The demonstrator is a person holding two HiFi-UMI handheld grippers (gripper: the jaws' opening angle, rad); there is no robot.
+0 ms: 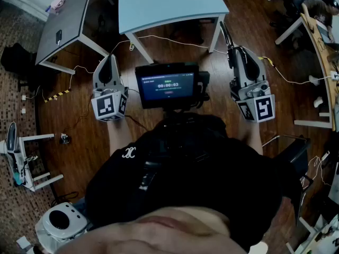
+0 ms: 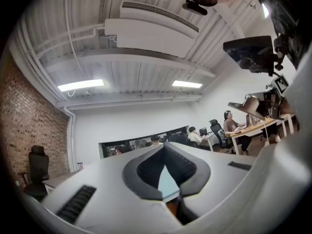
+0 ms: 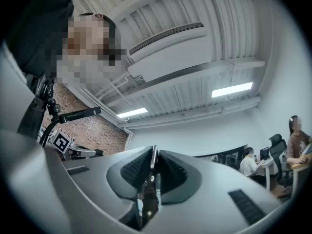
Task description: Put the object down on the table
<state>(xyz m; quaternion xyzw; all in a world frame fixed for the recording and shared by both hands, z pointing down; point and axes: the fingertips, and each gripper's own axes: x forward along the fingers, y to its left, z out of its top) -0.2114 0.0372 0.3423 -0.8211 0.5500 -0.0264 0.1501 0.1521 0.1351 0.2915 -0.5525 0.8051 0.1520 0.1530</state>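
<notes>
Object (image 3: 153,161): thin, flat, metallic-looking strip, exact kind not clear. It sits edge-on betw. the ribbed pads of your right gripper (image 3: 153,152), whose jaws are clenched on its lower part, so the rest sticks out past the tips. From the head view it reads as a slim dark bar slanting fwd, in the air over the wood floor (image 1: 79,136) and not yet over any surface. The narrow pinch probably suits so thin a piece: flat faces against pads, less chance of it twisting. Left gripper (image 1: 109,57): jaws closed tip to tip, nothing betw. them, held level w/ the right one at your side; judged a spare hand, kept clear. Screen (image 1: 167,84): chest-mounted, betw. the two grippers, lit, text too small to read. Light-blue table (image 1: 169,4): straight ahead of you, top bare where visible, near edge close to the object's far end; likeliest drop spot. Grey table (image 1: 63,20): off to the left, further from the loaded hand. Cables (image 1: 175,40): trail on the floor under the blue table's near edge. Status, as a judgement: carry stage, set-down not begun. You'd need to reach fwd, lower the strip flat onto the top, then let go.
</notes>
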